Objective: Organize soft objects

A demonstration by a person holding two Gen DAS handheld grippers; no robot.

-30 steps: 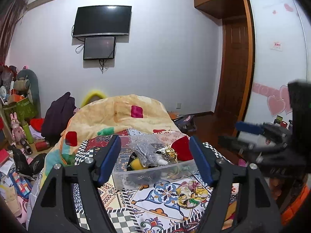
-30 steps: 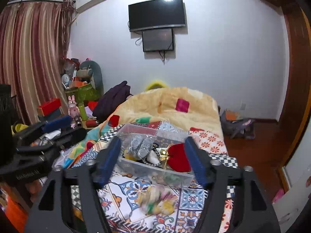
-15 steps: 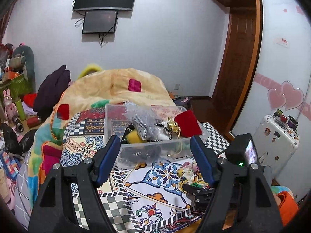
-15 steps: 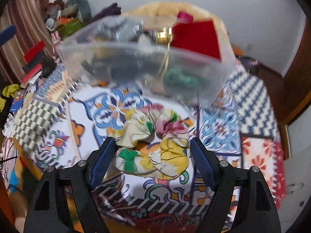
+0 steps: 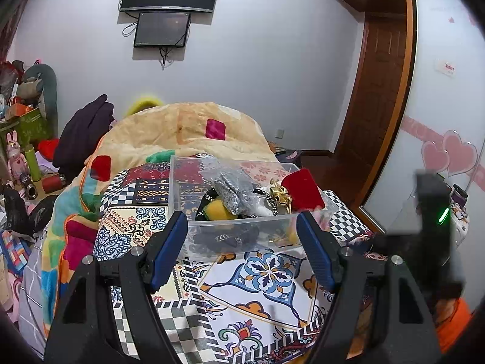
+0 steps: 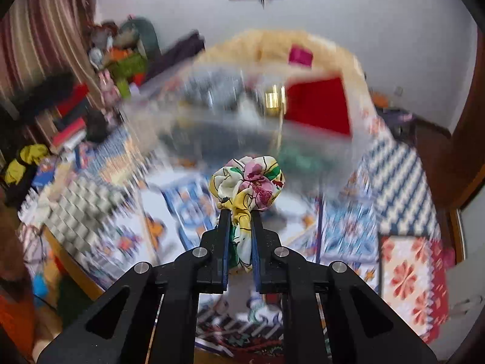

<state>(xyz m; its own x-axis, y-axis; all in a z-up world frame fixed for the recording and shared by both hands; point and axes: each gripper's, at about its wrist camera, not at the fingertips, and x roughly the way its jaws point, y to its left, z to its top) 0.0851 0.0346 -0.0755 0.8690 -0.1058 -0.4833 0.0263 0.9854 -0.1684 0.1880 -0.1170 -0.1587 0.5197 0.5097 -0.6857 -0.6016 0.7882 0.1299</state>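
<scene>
My right gripper is shut on a floral scrunchie, yellow, pink and green, and holds it above the patterned bedspread in front of the clear plastic box. The right wrist view is blurred by motion. In the left wrist view my left gripper is open and empty, just short of the clear box. The box holds a red pouch, a grey mesh bag, a yellow soft item and gold trinkets. The right gripper's body shows blurred at the far right.
The box stands on a patterned bedspread with a peach quilt heaped behind it. Clutter and toys fill the floor at the left. A wooden door and a wardrobe with hearts are at the right.
My right gripper closed on the floral scrunchie and lifted it off the bedspread. My left gripper stayed open and came slightly closer to the box.
</scene>
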